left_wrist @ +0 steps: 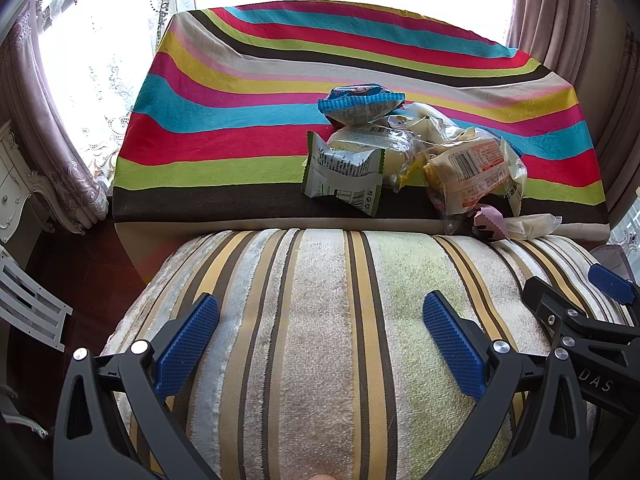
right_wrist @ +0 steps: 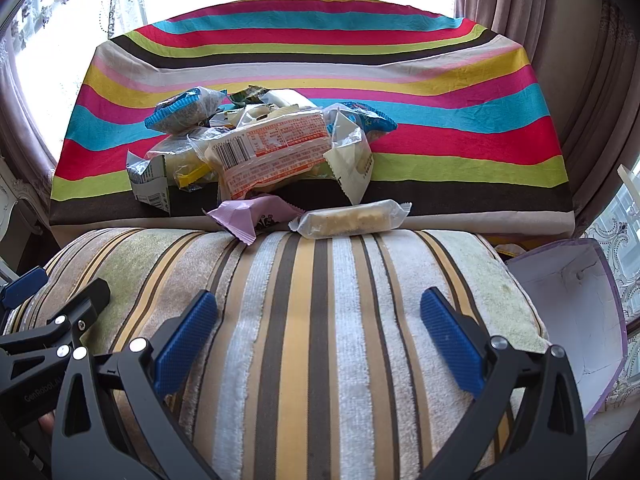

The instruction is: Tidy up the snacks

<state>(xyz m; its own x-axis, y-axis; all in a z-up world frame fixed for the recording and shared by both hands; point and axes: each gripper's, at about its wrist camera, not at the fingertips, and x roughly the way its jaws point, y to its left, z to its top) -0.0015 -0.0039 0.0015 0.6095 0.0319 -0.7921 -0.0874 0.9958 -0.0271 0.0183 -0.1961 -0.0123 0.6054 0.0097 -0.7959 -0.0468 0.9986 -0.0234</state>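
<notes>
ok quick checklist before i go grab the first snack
1. Left hand-held gripper open and holding nothing: ok.
2. Right hand-held gripper open and holding nothing: ok.
3. A snack lying apart from the pile: ok, the clear bar sits alone at the cushion's far edge, beside the purple packet.
4. Path to the bar free: ok, only cushion lies between the right hand-held gripper and it.
5. Container to receive snacks: cannot tell, a white box stands open to the right, but its purpose is unclear.
6. Pile stable: cannot tell, the packets overlap loosely.
</notes>
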